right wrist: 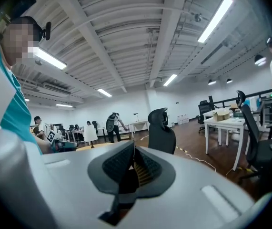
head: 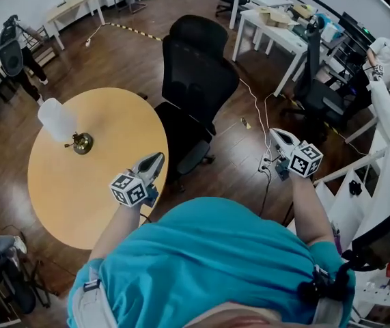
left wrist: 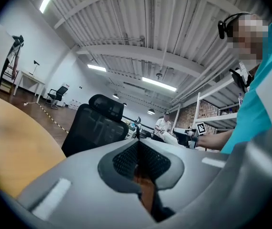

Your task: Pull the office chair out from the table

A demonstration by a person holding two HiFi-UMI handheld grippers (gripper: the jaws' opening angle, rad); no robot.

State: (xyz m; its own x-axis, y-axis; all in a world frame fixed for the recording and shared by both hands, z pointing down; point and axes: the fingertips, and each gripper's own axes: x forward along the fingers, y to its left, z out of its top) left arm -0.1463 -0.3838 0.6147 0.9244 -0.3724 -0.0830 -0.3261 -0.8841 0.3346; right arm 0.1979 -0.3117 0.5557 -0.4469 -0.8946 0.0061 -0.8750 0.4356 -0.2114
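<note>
The black office chair point(head: 198, 80) with a mesh back and headrest stands at the right edge of the round wooden table point(head: 78, 190), its seat close against the tabletop. My left gripper point(head: 155, 159) is shut and empty, raised over the table's right rim just short of the chair seat. To the right of the chair, my right gripper point(head: 276, 135) hangs over the floor, also shut with nothing in it. The left gripper view shows the chair point(left wrist: 95, 125) ahead beyond shut jaws point(left wrist: 136, 144). In the right gripper view the chair point(right wrist: 162, 130) stands farther off past shut jaws point(right wrist: 132, 149).
A small lamp point(head: 59, 121) with a white shade stands on the table. A cable point(head: 259, 115) runs across the wooden floor right of the chair. White desks point(head: 276, 29) and another black chair point(head: 317, 87) stand behind, white shelving point(head: 379, 162) at right. Other people stand at the room's edges.
</note>
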